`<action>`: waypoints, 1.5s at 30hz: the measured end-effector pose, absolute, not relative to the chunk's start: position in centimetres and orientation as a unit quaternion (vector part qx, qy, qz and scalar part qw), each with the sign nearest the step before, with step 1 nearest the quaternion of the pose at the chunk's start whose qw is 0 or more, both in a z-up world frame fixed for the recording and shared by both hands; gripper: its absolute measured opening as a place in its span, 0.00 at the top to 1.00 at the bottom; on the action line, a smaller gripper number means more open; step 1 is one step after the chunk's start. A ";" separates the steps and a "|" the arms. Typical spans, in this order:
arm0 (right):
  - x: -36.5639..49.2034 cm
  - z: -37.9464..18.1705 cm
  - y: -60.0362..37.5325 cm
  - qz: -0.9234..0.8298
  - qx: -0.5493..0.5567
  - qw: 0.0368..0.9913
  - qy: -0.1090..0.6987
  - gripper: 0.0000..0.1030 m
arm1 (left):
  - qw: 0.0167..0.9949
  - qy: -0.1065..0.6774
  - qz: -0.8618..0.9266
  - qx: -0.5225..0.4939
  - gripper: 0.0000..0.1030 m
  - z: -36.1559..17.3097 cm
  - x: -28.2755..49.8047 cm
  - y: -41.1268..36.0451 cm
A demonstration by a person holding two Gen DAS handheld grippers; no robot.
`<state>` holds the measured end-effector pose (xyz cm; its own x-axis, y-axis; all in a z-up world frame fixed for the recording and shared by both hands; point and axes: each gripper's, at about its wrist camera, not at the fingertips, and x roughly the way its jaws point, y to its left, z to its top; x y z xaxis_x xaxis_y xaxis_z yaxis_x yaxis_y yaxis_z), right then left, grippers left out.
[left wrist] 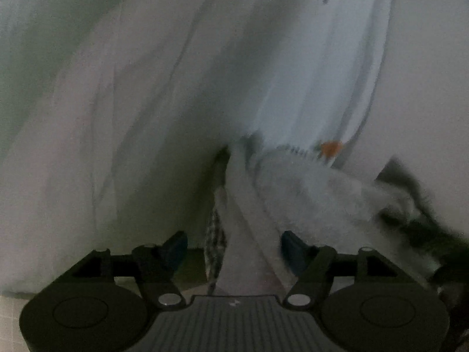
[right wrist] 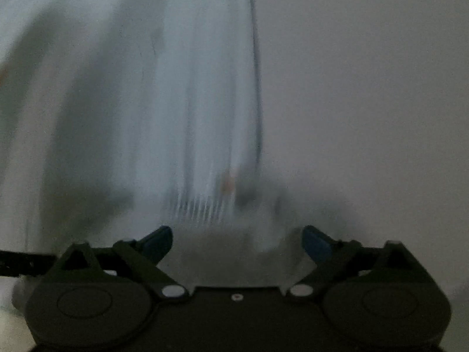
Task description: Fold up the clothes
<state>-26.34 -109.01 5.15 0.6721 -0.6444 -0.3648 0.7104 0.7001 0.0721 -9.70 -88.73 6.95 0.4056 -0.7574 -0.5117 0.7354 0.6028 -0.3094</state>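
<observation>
A white garment [left wrist: 181, 94] fills the left wrist view in loose folds, with a small orange tag [left wrist: 331, 148] by a stitched seam. My left gripper [left wrist: 234, 249] is open, and a fold of the white cloth plus a checkered strip [left wrist: 215, 243] runs between its blue fingertips [left wrist: 176, 246]. In the right wrist view the same garment [right wrist: 190, 102] is motion-blurred, its orange tag [right wrist: 227, 182] just ahead. My right gripper [right wrist: 237, 242] is open close over the cloth, with nothing pinched between its fingers.
A pale plain surface [right wrist: 366, 117] lies right of the garment's edge. A dark blurred shape [left wrist: 410, 205] shows at the right of the left wrist view. Another dark object [right wrist: 17, 259] enters the right wrist view from the left.
</observation>
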 end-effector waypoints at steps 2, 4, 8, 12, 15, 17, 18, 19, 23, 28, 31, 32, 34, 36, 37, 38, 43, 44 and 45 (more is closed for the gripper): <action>-25.2 3.2 -109.9 -0.366 0.120 0.905 0.179 0.04 | 0.840 0.319 -0.440 -0.001 0.22 6.0 -9.5 -89.2; -24.8 2.2 -109.9 -0.369 0.117 0.904 0.182 0.04 | 0.841 0.319 -0.437 0.012 0.18 5.7 -9.5 -89.4; -25.9 3.0 -109.5 -0.368 0.117 0.902 0.195 0.04 | 0.847 0.293 -0.443 0.028 0.18 7.0 -10.8 -88.3; -29.2 3.7 -107.0 -0.388 0.105 0.897 0.184 0.04 | 0.850 0.260 -0.456 0.038 0.09 7.7 -13.3 -85.9; -31.1 4.2 -103.3 -0.406 0.082 0.896 0.158 0.01 | 0.850 0.251 -0.461 0.036 0.03 8.0 -16.0 -83.9; -32.1 4.6 -100.7 -0.415 0.084 0.893 0.151 0.00 | 0.850 0.246 -0.464 0.034 0.00 8.2 -17.8 -82.5; -33.1 4.7 -99.4 -0.417 0.088 0.892 0.149 0.00 | 0.849 0.247 -0.466 0.034 0.00 8.1 -18.7 -81.8; -34.1 4.9 -98.1 -0.418 0.094 0.891 0.148 0.00 | 0.846 0.249 -0.469 0.035 0.00 8.0 -19.5 -81.0; -38.8 4.9 -92.6 -0.417 0.124 0.886 0.160 0.01 | 0.838 0.262 -0.477 0.042 0.00 7.1 -22.6 -77.9; -42.1 2.9 -88.1 -0.397 0.158 0.879 0.211 0.01 | 0.818 0.304 -0.484 0.062 0.00 4.8 -25.1 -75.2; -44.1 1.4 -85.9 -0.401 0.180 0.868 0.230 0.01 | 0.808 0.323 -0.487 0.076 0.00 3.2 -26.9 -73.5; -44.5 0.9 -85.3 -0.398 0.186 0.866 0.239 0.01 | 0.805 0.330 -0.487 0.080 0.00 2.7 -27.5 -73.0; -45.4 0.1 -84.3 -0.398 0.189 0.861 0.254 0.01 | 0.801 0.333 -0.490 0.087 0.00 1.9 -28.6 -72.1; -46.3 -0.4 -83.6 -0.400 0.188 0.858 0.263 0.01 | 0.798 0.335 -0.492 0.094 0.00 1.4 -29.7 -71.4; -46.7 -0.7 -83.3 -0.402 0.187 0.856 0.267 0.01 | 0.797 0.335 -0.492 0.099 0.00 1.2 -30.1 -71.1; -47.2 -0.9 -82.9 -0.403 0.187 0.854 0.271 0.01 | 0.797 0.335 -0.492 0.102 0.00 1.0 -30.6 -70.8; -49.3 -1.8 -81.5 -0.409 0.186 0.846 0.286 0.01 | 0.799 0.328 -0.492 0.108 0.00 0.9 -32.1 -70.1; -49.5 -1.7 -81.5 -0.411 0.186 0.846 0.285 0.01 | 0.800 0.326 -0.491 0.108 0.00 0.9 -32.2 -70.2; -49.8 -1.7 -81.6 -0.411 0.186 0.846 0.285 0.01 | 0.801 0.324 -0.492 0.108 0.00 1.0 -32.3 -70.2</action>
